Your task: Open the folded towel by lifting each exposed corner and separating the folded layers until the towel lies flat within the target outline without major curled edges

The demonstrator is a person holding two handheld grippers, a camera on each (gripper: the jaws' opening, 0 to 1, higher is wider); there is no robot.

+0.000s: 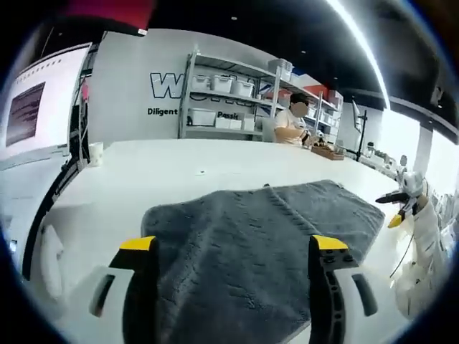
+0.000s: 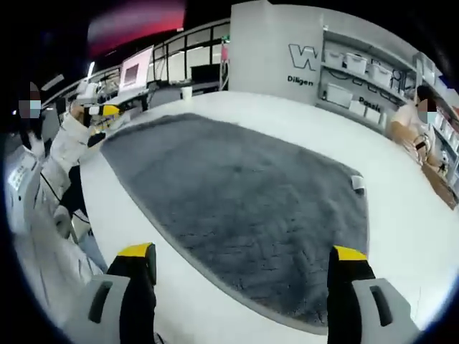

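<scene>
My left claw (image 1: 235,251) has its jaws spread wide with nothing between them, and the grey towel (image 1: 265,236) lies on the white table (image 1: 165,172) just ahead of and under the yellow tips. My right claw (image 2: 242,261) is spread wide too, empty, hovering above the towel's near edge; from there the towel (image 2: 237,186) runs away from me as one broad sheet. It looks opened out, lying mostly flat. I can't make out any target outline on the table, so I can't judge whether the towel sits inside it.

In the left gripper view the edge nearest my left claw looks slightly raised or rolled, though the fisheye may be exaggerating it. The risk from here, I think, is dragging: if either claw nips the pile and pulls sideways, the whole sheet could slide on the smooth table and bunch up. Grabbing too deep could also pinch two layers and refold a corner.
</scene>
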